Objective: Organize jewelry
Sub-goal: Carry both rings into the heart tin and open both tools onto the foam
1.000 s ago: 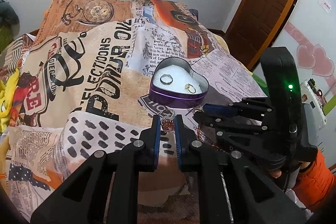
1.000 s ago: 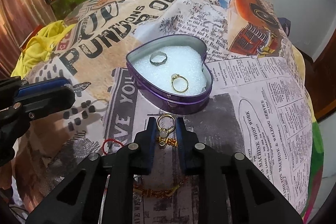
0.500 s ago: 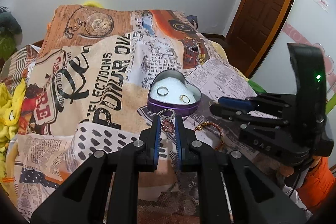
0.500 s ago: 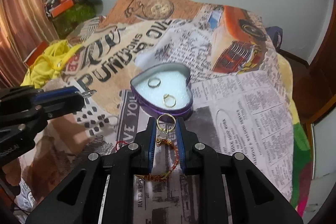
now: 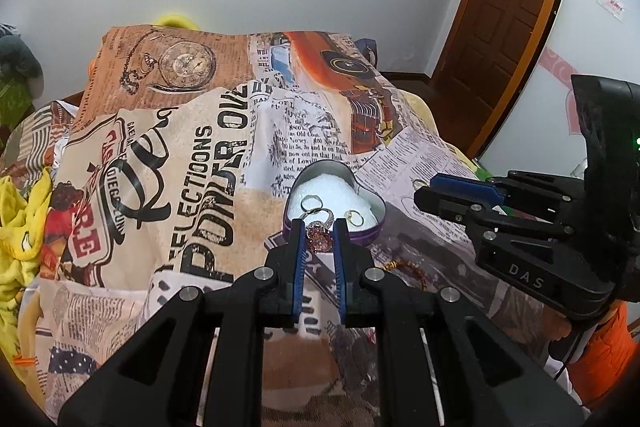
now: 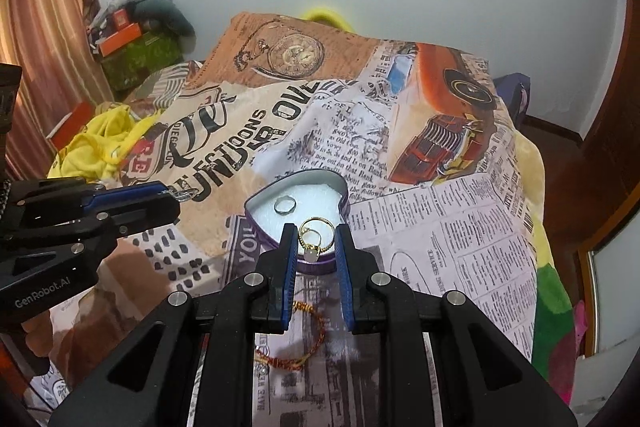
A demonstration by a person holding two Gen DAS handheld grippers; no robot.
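Note:
A purple heart-shaped tin [image 5: 365, 237] [image 6: 256, 201] with white foam sits on the printed blanket. A silver ring [image 5: 311, 203] [image 6: 285, 205] and a small gold ring [image 5: 355, 217] lie in it. My left gripper [image 5: 319, 231] [image 6: 176, 194] is shut on a ring with a pink stone cluster [image 5: 319, 239], hanging just in front of the tin. To its right, my right gripper [image 6: 316, 239] [image 5: 424, 189] is shut on a gold ring with a pale stone [image 6: 311, 254], held above the tin's near edge. A red and gold bracelet [image 6: 305, 345] [image 5: 404, 265] lies on the blanket below.
The blanket [image 5: 192, 163] covers a bed. Yellow cloth [image 6: 96, 143] lies bunched at its left edge, with boxes and bags [image 6: 128, 39] in the far left corner. A brown door [image 5: 508, 19] stands at the right, and a person's orange sleeve [image 5: 600, 355] shows behind the right gripper.
Both grippers have risen from the blanket, each with its ring still held. The right gripper's ring has lifted clear of the bracelet, and more of the room shows.

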